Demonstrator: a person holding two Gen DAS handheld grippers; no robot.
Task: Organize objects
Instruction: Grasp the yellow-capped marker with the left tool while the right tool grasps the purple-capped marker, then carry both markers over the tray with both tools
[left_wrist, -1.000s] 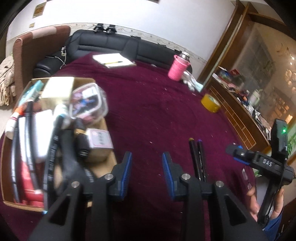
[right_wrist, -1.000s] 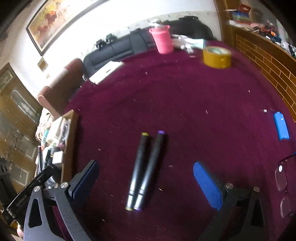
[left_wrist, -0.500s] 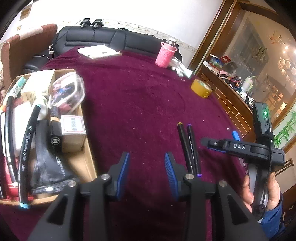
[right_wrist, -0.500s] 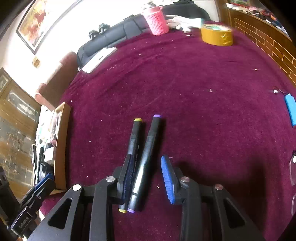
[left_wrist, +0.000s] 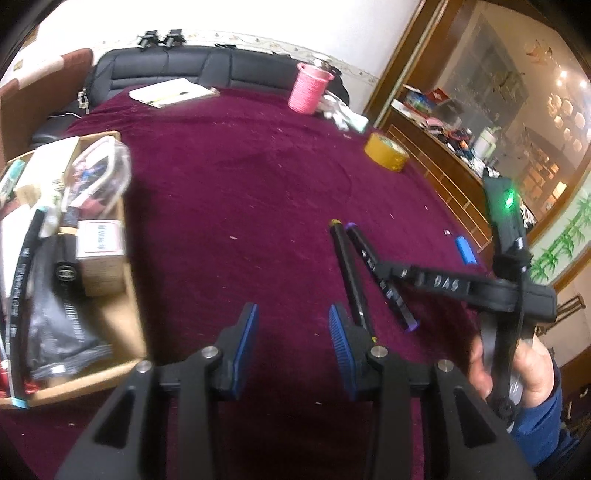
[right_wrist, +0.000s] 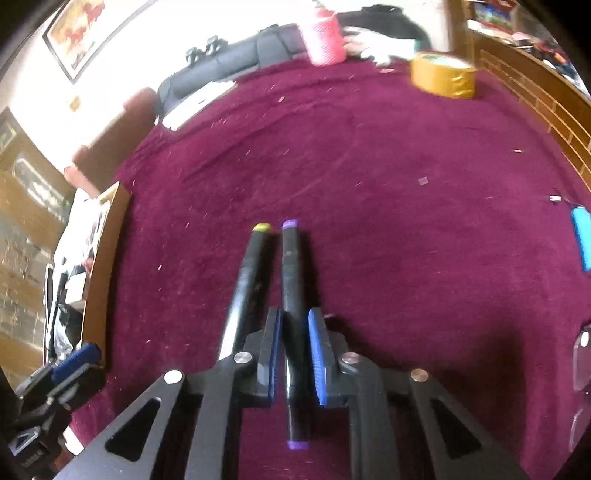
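Two black markers lie side by side on the maroon cloth. My right gripper (right_wrist: 293, 321) is shut on the purple-capped marker (right_wrist: 291, 273), its blue pads pressing on the barrel. The yellow-capped marker (right_wrist: 251, 266) lies just outside its left finger. In the left wrist view the same right gripper (left_wrist: 384, 269) reaches in from the right over the purple-capped marker (left_wrist: 400, 306), with the yellow-capped marker (left_wrist: 347, 266) beside it. My left gripper (left_wrist: 291, 314) hovers left of them, open, with nothing between its fingers. A cardboard box (left_wrist: 125, 317) crammed with several items sits at the left.
At the far side of the cloth stand a pink cup (left_wrist: 310, 90), a roll of yellow tape (left_wrist: 386, 151) and a notepad (left_wrist: 173, 92). A small blue object (left_wrist: 465, 249) lies to the right, and glasses (right_wrist: 581, 354) at the right edge. A black sofa lies beyond.
My right gripper went from wide open around both markers to shut on the purple-capped one. My left gripper drifted right, towards the markers, and a little lower.
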